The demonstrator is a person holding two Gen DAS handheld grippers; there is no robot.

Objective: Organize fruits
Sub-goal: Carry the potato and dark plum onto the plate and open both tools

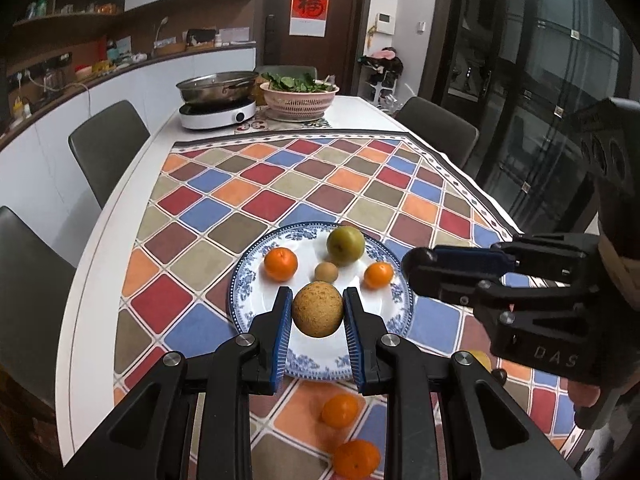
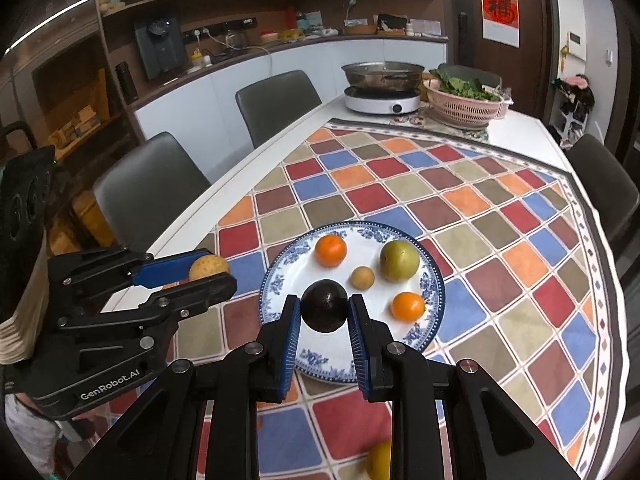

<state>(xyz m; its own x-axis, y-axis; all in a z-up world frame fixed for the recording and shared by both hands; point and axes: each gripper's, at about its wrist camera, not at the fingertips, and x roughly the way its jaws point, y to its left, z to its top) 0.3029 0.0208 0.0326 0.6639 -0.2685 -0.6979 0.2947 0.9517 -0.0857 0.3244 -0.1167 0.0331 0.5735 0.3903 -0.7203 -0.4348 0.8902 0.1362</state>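
while both claws hang over the plate, i note: left gripper is clamped on a rough tan round fruit; right gripper is clamped on a dark round fruit, both lifted above the plate's near rim. on the plate lie two oranges, a green fruit and a small tan fruit, apart from each other. two more oranges lie on the checkered cloth, nearer me than the plate.

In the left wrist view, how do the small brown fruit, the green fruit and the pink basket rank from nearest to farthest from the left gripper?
From the left gripper:
1. Small brown fruit, plate centre.
2. Green fruit, plate's far side.
3. Pink basket, table's far end.
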